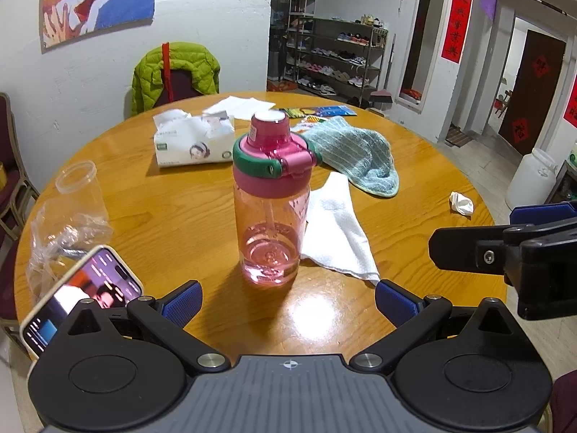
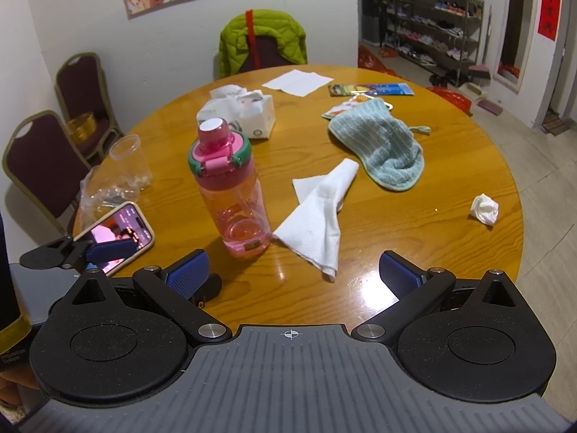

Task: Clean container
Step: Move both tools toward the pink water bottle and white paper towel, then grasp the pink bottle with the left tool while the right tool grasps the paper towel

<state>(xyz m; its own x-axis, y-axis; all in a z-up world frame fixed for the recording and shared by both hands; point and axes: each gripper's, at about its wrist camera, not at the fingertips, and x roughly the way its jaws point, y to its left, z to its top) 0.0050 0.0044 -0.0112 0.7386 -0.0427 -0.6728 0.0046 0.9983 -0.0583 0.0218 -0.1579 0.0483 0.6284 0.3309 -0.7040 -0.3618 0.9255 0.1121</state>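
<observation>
A pink transparent bottle [image 1: 270, 209] [image 2: 234, 195] with a pink and green lid stands upright on the round wooden table [image 1: 162, 216], its lid closed. A crumpled white cloth [image 1: 335, 231] [image 2: 317, 223] lies just right of it. Farther back right lies a teal towel [image 1: 357, 155] [image 2: 382, 151]. My left gripper [image 1: 288, 303] is open, a short way in front of the bottle, nothing between its fingers. My right gripper [image 2: 294, 270] is open too, in front of the white cloth; in the left wrist view it [image 1: 472, 232] shows at the right edge.
A tissue box [image 1: 194, 140] sits behind the bottle. At the left are a phone [image 1: 83, 296] with its screen lit, a clear plastic cup [image 1: 81, 187] and a plastic bag [image 1: 61, 241]. A crumpled tissue [image 1: 461, 204] lies right. Chairs [image 2: 39, 158] ring the table.
</observation>
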